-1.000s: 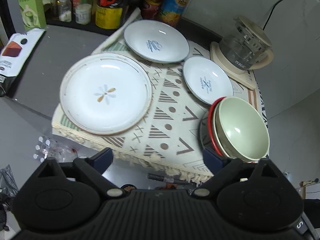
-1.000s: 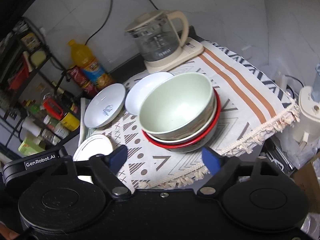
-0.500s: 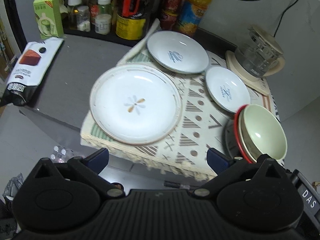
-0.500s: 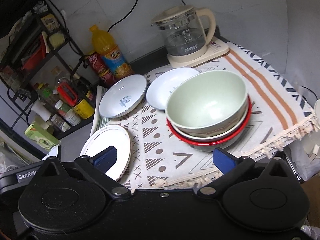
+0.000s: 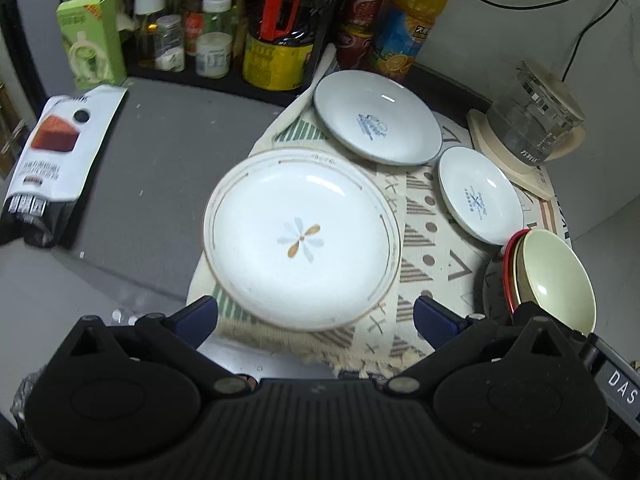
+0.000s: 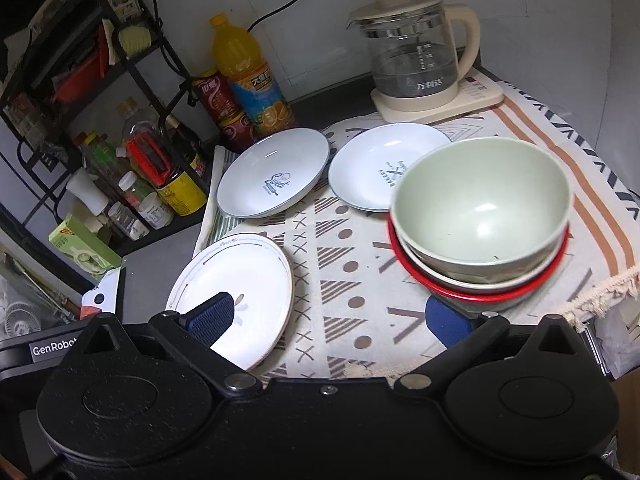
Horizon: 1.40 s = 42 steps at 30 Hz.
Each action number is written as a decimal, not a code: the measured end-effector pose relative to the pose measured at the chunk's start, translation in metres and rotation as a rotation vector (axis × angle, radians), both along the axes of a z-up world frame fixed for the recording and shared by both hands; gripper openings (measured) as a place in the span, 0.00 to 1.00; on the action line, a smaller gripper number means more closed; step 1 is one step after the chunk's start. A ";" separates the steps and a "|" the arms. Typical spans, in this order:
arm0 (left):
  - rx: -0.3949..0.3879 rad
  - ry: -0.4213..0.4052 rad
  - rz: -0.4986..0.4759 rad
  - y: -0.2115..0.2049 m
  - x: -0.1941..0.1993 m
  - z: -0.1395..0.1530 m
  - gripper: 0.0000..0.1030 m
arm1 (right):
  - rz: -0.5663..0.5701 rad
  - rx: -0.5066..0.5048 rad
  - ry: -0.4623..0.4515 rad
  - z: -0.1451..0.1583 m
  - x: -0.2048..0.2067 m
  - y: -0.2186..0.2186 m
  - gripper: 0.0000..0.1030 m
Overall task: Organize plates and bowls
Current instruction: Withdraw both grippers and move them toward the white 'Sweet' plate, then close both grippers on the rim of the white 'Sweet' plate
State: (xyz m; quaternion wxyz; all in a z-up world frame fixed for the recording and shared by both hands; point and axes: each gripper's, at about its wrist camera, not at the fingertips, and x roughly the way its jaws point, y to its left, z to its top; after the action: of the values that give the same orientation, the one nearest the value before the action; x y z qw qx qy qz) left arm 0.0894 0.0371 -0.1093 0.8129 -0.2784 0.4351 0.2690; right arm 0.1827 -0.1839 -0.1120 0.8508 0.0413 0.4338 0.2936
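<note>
A large white flower plate lies at the near left of the patterned cloth. A pale blue "Sweet" plate and a smaller "Bakery" plate lie behind it. A stack of bowls, green on top with a red-rimmed one at the bottom, stands at the cloth's right. My left gripper is open and empty, just short of the flower plate. My right gripper is open and empty, near the cloth's front edge between plate and bowls.
A glass kettle on its base stands at the back right. Bottles, cans and jars fill a rack at the back left. A snack bag lies on the grey counter to the left.
Both grippers have pulled back and shifted left, so the plates and bowls sit further right and look smaller. Both stayed open. No dish has moved.
</note>
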 end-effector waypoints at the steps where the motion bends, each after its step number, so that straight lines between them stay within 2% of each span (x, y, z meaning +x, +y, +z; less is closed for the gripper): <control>1: 0.003 0.000 -0.003 0.005 0.003 -0.001 1.00 | 0.003 -0.002 -0.001 0.001 0.001 0.004 1.00; 5: -0.016 0.000 -0.020 0.025 0.019 -0.005 1.00 | 0.000 -0.025 -0.012 0.002 0.008 0.023 1.00; 11: -0.005 0.015 -0.071 0.053 0.042 -0.008 1.00 | -0.032 -0.043 0.002 -0.001 0.025 0.048 1.00; 24: -0.067 0.040 -0.155 0.105 0.084 -0.030 1.00 | -0.103 -0.085 0.003 -0.011 0.053 0.096 0.98; 26: -0.065 0.042 -0.165 0.111 0.090 -0.032 1.00 | -0.113 -0.078 0.014 -0.015 0.058 0.102 0.96; 30: -0.077 0.041 -0.173 0.126 0.100 -0.038 0.99 | -0.133 -0.077 0.043 -0.025 0.066 0.115 0.84; 33: -0.091 0.030 -0.178 0.137 0.107 -0.042 0.99 | -0.148 -0.068 0.060 -0.031 0.071 0.121 0.82; 38: -0.115 -0.019 -0.190 0.151 0.119 -0.049 0.96 | -0.156 -0.032 0.089 -0.041 0.081 0.131 0.74; 42: -0.145 -0.060 -0.198 0.161 0.131 -0.057 0.85 | -0.161 0.001 0.112 -0.050 0.092 0.139 0.62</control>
State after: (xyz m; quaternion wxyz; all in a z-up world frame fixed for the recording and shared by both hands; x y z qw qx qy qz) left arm 0.2202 0.1977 -0.1660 0.8259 -0.2998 0.4543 0.1468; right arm 0.2750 -0.0444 -0.1623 0.8461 0.0927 0.4757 0.2219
